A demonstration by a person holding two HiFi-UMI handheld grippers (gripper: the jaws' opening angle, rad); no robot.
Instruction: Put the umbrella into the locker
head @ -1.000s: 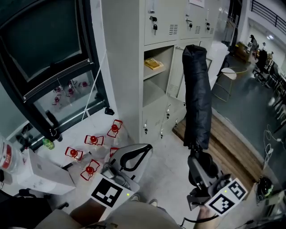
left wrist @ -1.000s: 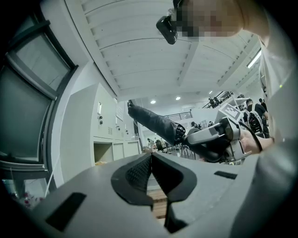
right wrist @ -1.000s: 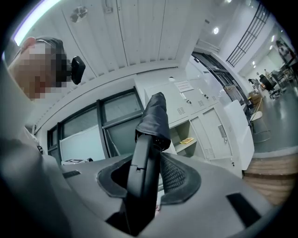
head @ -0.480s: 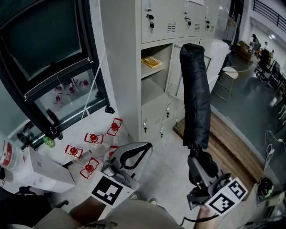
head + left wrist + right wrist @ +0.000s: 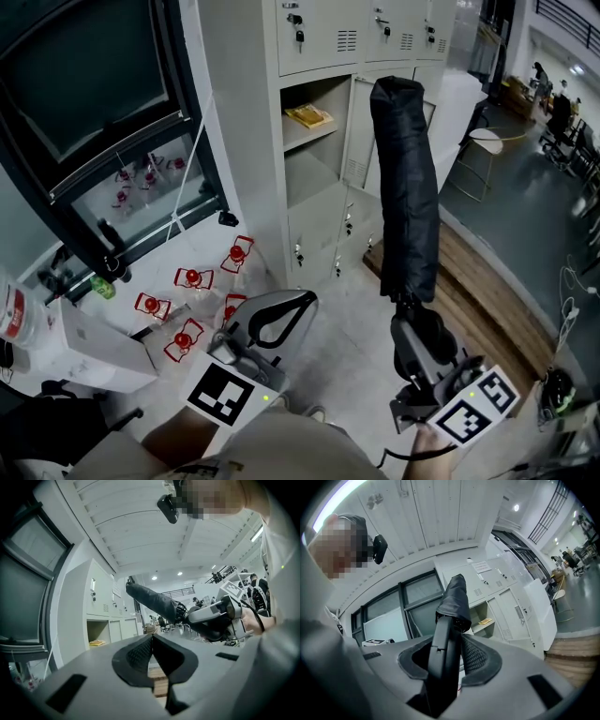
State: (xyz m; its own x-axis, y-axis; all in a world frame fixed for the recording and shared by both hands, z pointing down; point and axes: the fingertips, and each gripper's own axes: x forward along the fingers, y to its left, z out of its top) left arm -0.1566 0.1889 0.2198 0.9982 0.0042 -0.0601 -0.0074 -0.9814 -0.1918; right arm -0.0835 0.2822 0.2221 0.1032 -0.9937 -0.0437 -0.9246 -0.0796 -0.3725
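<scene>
Left claw closed, empty, held low, right claw clamping umbrella upright.

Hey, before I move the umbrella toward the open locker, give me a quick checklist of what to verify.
1. The right gripper is shut on the umbrella at its handle: ok.
2. The left gripper is shut and holds nothing: ok.
3. The locker door is open: ok.
4. The compartment under the shelf with the yellow packet looks free: ok.
5. The umbrella is short enough to fit: cannot tell.

Yellow object in locker, unidentifiable
</scene>
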